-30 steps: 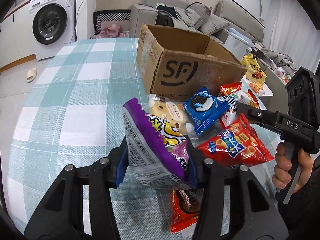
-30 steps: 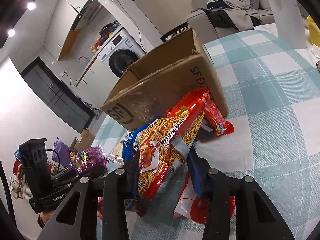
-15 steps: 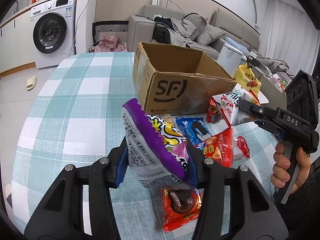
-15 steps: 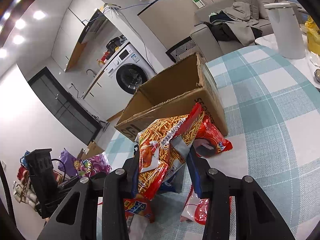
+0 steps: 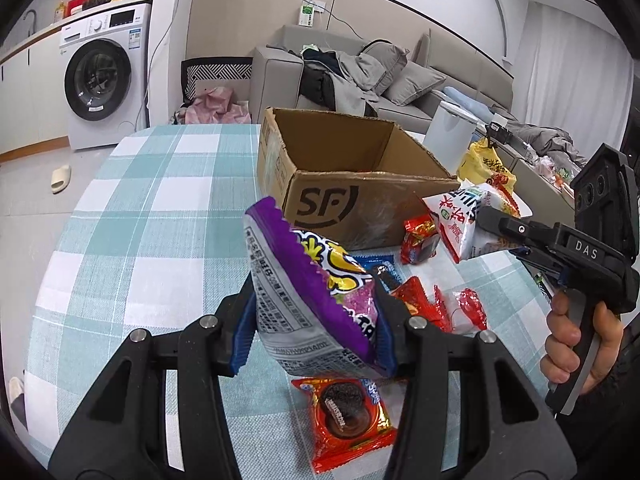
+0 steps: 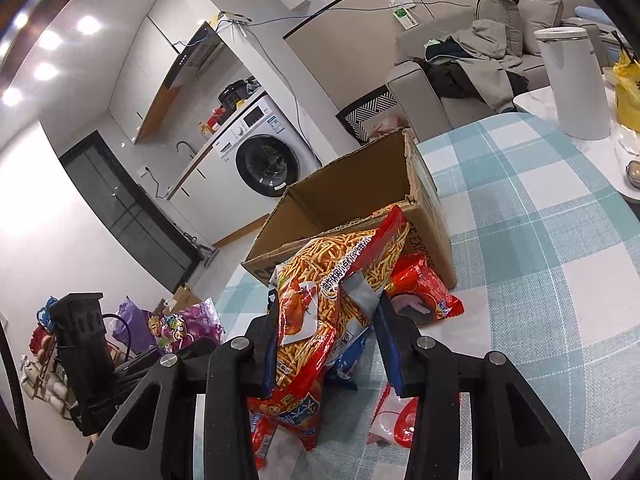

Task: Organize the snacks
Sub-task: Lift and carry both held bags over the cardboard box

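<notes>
Two grippers clamped crinkly foil packets, left gripper (image 5: pixel 316 332) on purple bag (image 5: pixel 308 300), right gripper (image 6: pixel 326 344) on red noodle-snack bag (image 6: pixel 332 292), open corrugated cardboard box (image 5: pixel 344 176) at twelve o'clock, its visible interior bare

Both grippers rose off the table since a second ago; left gripper (image 5: pixel 316 332) lifted the purple bag (image 5: pixel 308 296), right gripper (image 6: pixel 326 344) lifted the noodle-snack bag (image 6: pixel 332 288) nearer the cardboard box (image 6: pixel 360 204).

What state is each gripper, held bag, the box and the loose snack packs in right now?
left gripper: shut on purple snack bag, held above the table.
purple snack bag: clamped, tilted, off the table.
right gripper: shut on red noodle-snack bag.
red noodle-snack bag: clamped, lifted, top near the box.
cardboard box: open, upright; no contents visible.
red cookie pack: lying flat on the tablecloth.
blue cookie pack: lying on the table, mostly hidden.
</notes>
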Tool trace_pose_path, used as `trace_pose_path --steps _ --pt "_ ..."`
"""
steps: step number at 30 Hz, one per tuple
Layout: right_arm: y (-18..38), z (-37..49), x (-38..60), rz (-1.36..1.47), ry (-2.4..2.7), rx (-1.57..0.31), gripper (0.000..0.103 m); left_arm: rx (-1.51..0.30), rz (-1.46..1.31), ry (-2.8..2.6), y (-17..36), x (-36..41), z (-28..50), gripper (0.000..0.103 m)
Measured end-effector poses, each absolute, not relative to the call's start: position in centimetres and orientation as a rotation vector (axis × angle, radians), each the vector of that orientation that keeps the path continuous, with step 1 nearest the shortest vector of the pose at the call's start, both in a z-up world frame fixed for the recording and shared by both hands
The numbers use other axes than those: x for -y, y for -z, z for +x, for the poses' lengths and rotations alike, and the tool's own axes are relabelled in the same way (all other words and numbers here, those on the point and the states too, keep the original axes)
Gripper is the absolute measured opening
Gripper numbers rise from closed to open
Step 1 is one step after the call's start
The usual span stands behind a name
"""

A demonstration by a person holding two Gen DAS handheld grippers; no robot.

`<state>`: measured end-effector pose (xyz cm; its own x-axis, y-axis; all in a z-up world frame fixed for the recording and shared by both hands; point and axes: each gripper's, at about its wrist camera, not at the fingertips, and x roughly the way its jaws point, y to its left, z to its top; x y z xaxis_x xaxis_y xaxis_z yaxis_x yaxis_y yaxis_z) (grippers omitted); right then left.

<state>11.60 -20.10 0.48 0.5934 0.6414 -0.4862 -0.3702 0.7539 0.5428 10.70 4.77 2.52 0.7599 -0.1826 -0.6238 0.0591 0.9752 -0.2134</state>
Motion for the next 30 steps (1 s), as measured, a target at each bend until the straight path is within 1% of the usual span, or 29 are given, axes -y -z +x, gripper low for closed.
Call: trace_pose_path --steps 15,30 --pt "-3.6 11.9 20.3 0.385 -0.6 -0.676 0.041 -0.652 -0.174 0.16 -4.6 -2.4 13.5 0.046" --pt "-5.5 13.7 20.7 0.378 -0.583 -0.661 0.041 -0.612 -0.115 0.159 -7.5 -0.3 17.3 0.046"
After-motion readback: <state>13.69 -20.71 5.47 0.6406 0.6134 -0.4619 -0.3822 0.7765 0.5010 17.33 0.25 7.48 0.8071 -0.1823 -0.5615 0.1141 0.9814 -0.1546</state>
